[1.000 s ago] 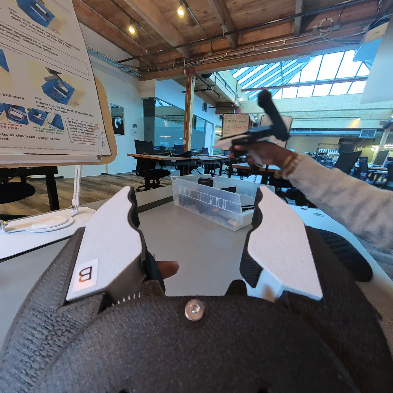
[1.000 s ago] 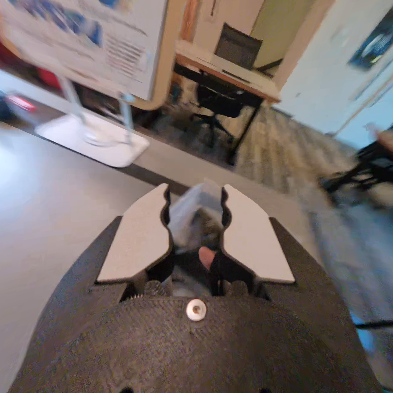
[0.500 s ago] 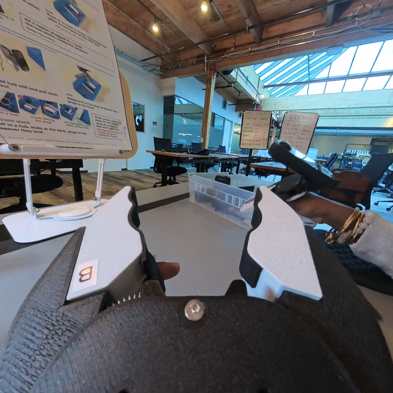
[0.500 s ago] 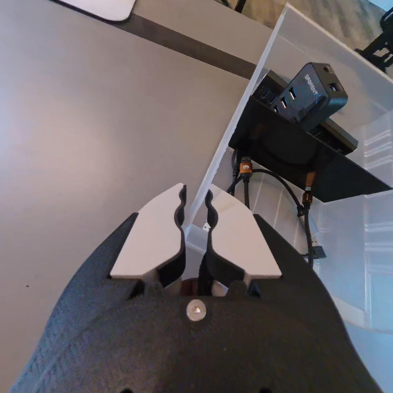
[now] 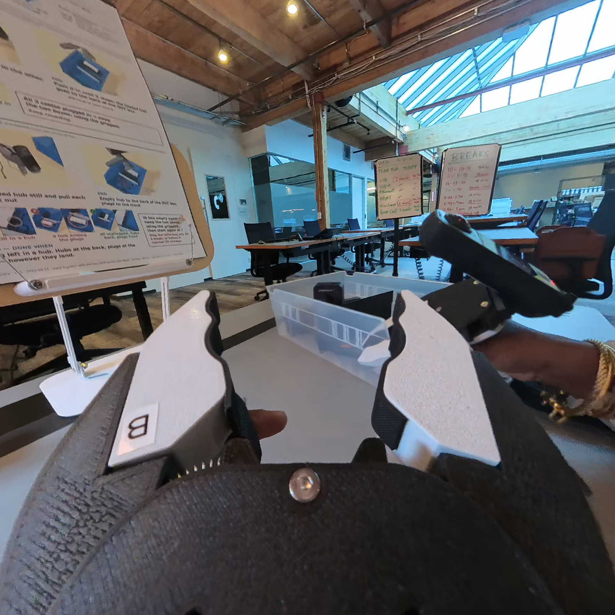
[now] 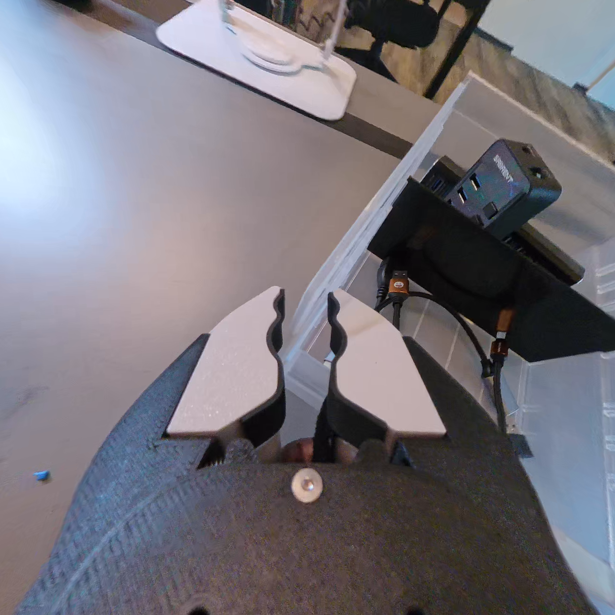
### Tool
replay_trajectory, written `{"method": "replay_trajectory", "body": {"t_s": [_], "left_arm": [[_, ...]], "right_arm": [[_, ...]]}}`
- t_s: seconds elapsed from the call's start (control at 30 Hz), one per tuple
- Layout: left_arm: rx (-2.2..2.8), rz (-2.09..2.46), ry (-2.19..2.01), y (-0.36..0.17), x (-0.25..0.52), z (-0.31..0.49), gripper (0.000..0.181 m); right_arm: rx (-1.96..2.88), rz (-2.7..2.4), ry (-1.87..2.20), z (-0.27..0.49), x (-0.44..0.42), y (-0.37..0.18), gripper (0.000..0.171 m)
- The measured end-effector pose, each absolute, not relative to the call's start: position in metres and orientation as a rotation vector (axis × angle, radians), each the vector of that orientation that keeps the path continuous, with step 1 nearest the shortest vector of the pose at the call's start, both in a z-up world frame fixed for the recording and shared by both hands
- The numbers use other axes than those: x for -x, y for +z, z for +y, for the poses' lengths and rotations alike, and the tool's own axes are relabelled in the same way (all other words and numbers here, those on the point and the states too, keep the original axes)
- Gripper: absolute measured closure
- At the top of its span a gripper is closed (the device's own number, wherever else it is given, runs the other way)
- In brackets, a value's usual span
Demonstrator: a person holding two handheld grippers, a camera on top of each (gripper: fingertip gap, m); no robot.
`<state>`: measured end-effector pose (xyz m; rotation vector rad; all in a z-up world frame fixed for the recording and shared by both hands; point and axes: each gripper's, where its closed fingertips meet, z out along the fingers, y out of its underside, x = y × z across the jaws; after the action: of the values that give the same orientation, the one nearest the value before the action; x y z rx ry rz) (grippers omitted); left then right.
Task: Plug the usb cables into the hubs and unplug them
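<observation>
A clear plastic bin (image 5: 326,327) stands on the grey table (image 5: 309,392). A black USB hub (image 6: 502,186) lies in its far part behind a black divider (image 6: 482,293); it also shows in the left wrist view (image 5: 327,292). Black cables with orange plugs (image 6: 397,283) lie unplugged in the near part. My right gripper (image 6: 306,294) straddles the bin's near left wall (image 6: 366,213), jaws closed to a narrow gap on it. It shows at the bin's corner in the left wrist view (image 5: 376,352). My left gripper (image 5: 304,299) is open and empty, short of the bin.
A white stand (image 5: 66,392) with an instruction board stands at the table's left; its base shows in the right wrist view (image 6: 266,66). A hand (image 5: 532,359) holds the right gripper. A small blue speck (image 6: 41,475) lies on the table. Office desks stand beyond. The gap from one gripper's tips to the other's is roughly 20 cm.
My right gripper came down from mid-air to the bin's corner and its jaws narrowed onto the wall. The left gripper stayed open and turned slightly left.
</observation>
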<state>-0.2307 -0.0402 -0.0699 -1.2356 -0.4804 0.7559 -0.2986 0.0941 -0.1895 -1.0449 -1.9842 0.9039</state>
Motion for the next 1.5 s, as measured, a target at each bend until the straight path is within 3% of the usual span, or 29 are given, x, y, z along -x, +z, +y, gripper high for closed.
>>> {"method": "replay_trajectory", "body": {"t_s": [0.33,0.6,1.0,1.27,1.4,1.47,1.5], "left_arm": [[1.103,-0.474,0.802,-0.026,0.214,-0.063,0.089],[1.099,-0.567,0.805,0.026,0.15,-0.117,0.094],[1.089,-1.146,1.411,-0.002,0.07,-0.381,0.094],[1.251,-1.512,1.216,-0.104,0.065,-0.447,0.094],[1.308,-1.539,1.113,-0.138,0.077,-0.444,0.104],[1.384,-1.562,1.118,-0.154,0.08,-0.444,0.132],[1.421,-1.559,1.122,-0.16,0.082,-0.442,0.16]], "right_arm": [[0.771,-2.041,1.058,-0.002,0.256,-0.189,0.141],[0.522,-2.066,1.136,-0.065,0.22,-0.19,0.139],[0.355,-2.107,1.21,-0.144,0.186,-0.189,0.139],[0.308,-2.143,1.24,-0.184,0.187,-0.188,0.138],[0.281,-2.167,1.259,-0.203,0.187,-0.188,0.138],[0.261,-2.178,1.275,-0.211,0.185,-0.188,0.138],[0.252,-2.183,1.289,-0.213,0.184,-0.188,0.138]]}}
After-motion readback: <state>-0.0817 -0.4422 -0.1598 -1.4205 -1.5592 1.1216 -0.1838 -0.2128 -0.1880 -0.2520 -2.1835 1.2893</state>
